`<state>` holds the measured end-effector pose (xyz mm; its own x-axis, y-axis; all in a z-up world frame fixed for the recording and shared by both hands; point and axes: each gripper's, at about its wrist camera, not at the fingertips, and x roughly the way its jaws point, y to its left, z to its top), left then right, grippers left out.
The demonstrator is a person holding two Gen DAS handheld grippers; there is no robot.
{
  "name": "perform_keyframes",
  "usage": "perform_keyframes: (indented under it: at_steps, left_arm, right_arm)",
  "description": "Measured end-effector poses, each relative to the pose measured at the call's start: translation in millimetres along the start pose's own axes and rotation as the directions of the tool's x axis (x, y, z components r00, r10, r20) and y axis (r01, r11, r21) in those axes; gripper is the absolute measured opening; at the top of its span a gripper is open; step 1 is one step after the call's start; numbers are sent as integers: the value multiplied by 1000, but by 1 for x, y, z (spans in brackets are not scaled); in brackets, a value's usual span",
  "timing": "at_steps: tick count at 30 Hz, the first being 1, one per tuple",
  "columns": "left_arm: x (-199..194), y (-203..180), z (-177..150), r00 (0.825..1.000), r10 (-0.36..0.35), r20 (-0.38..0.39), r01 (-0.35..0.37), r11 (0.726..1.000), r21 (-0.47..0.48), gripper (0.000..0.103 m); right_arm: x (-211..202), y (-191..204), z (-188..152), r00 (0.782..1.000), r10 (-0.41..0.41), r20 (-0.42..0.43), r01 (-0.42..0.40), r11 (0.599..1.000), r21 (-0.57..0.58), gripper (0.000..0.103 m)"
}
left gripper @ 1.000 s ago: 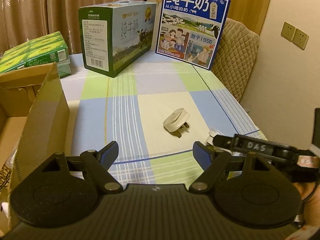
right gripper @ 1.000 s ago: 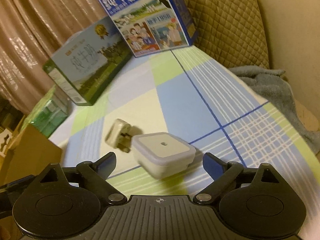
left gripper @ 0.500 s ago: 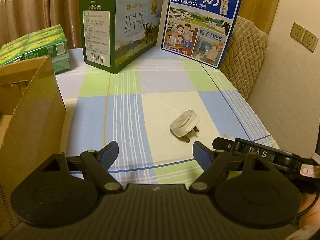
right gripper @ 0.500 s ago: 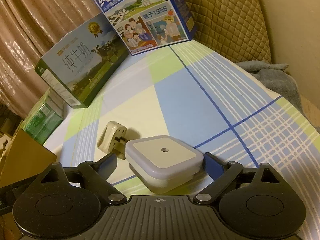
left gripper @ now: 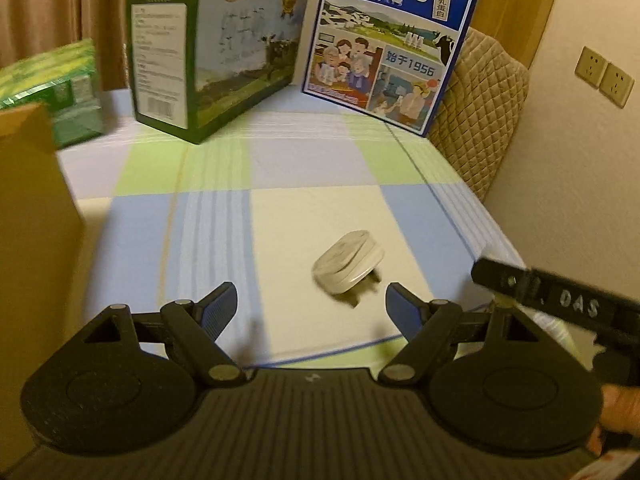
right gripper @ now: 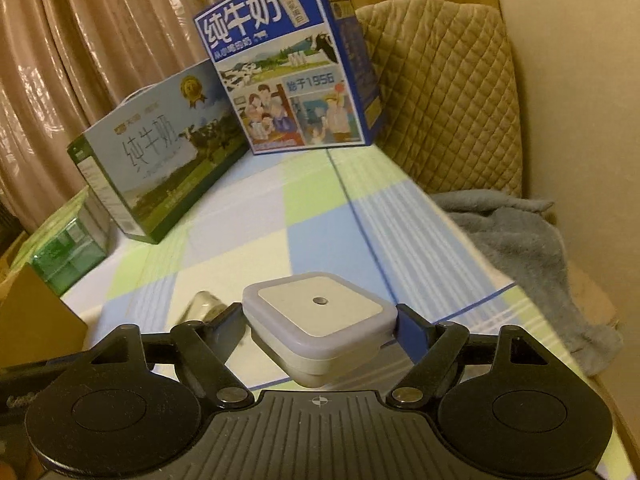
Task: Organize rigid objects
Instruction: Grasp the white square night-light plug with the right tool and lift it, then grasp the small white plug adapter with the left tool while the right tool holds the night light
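Note:
A white square night light (right gripper: pixel 320 320) with a small sensor hole sits between the fingers of my right gripper (right gripper: pixel 322 330), which is shut on it and holds it above the checked tablecloth. A white plug adapter (left gripper: pixel 347 266) with prongs lies on the cloth just ahead of my left gripper (left gripper: pixel 310 306), which is open and empty. The adapter shows blurred behind the left finger in the right wrist view (right gripper: pixel 204 306). The right gripper's body (left gripper: pixel 560 300) shows at the right of the left wrist view.
A green milk carton box (left gripper: pixel 208 60) and a blue milk box (left gripper: pixel 388 40) stand at the back of the table. Green tissue packs (left gripper: pixel 52 88) lie back left. A cardboard box flap (left gripper: pixel 32 216) rises at left. A quilted chair (right gripper: pixel 448 92) and grey towel (right gripper: pixel 520 240) are at right.
My right gripper has closed on the night light and lifted it off the cloth. My left gripper has moved forward and right, closer to the plug adapter.

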<state>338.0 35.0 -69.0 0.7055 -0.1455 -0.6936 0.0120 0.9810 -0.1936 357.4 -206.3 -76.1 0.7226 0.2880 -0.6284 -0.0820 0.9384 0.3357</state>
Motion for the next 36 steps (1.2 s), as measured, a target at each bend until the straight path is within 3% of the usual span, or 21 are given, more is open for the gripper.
perform_keyframes:
  at_steps: [5,20,27,36]
  left_arm:
    - [25,-5,5,999,-46,1,46,997,-63,74]
    - [68,-4,7,997,-71,7,71,983,-170,51]
    - [55,-7,-3,998,-62,-7,61,989,-137,51]
    - [4,-11,-39,999,-41,-21,40,996,-78,51]
  right_arm:
    - [1,-9,3,1000,-10,-1,10,1000,24,76]
    - [2,-12,4,1000,-27,-8,27,999,19,76]
    - [2,-15,3,1000,-28,-8,28,999,25,76]
    - [-12,-10,4,1000,-16,7,16,1000,7,76]
